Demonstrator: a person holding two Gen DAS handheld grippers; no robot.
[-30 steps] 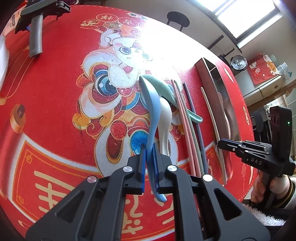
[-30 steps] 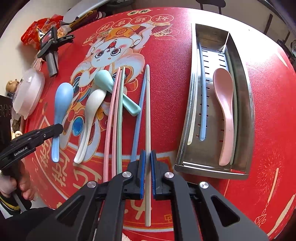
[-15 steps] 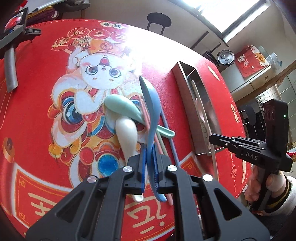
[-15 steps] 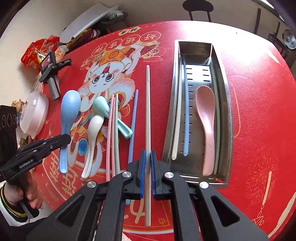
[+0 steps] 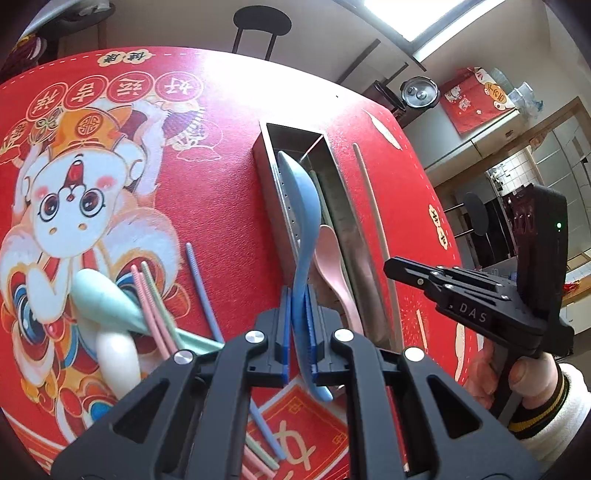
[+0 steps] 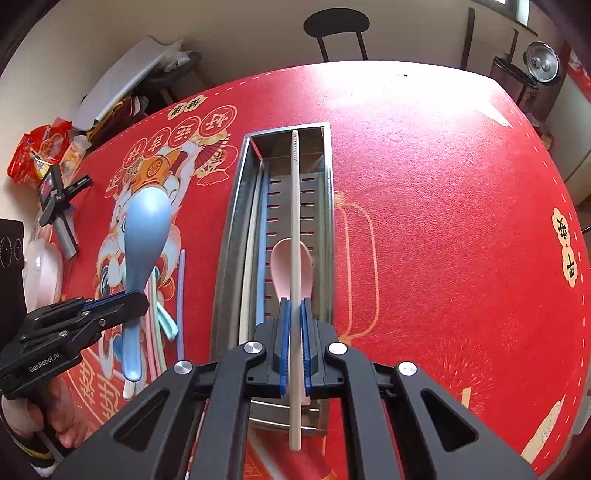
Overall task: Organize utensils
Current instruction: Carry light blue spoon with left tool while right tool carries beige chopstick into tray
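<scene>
Where slots show, tray [image 6: 236, 206] holds pink spoon [image 6: 282, 266].

A light-blue plastic spoon [image 5: 301, 206] and a cream-white chopstick [image 6: 294, 236] show against the silvery perforated steel tray [image 6: 236, 206]; beside the tray, the red tablecloth [image 6: 443, 184] bears a white cartoon figure.

Black stool [image 6: 336, 22], steel pot [image 6: 542, 66], snack bags [image 6: 40, 151], maybe a lidded bowl [image 6: 42, 273] nr mat edge.
</scene>
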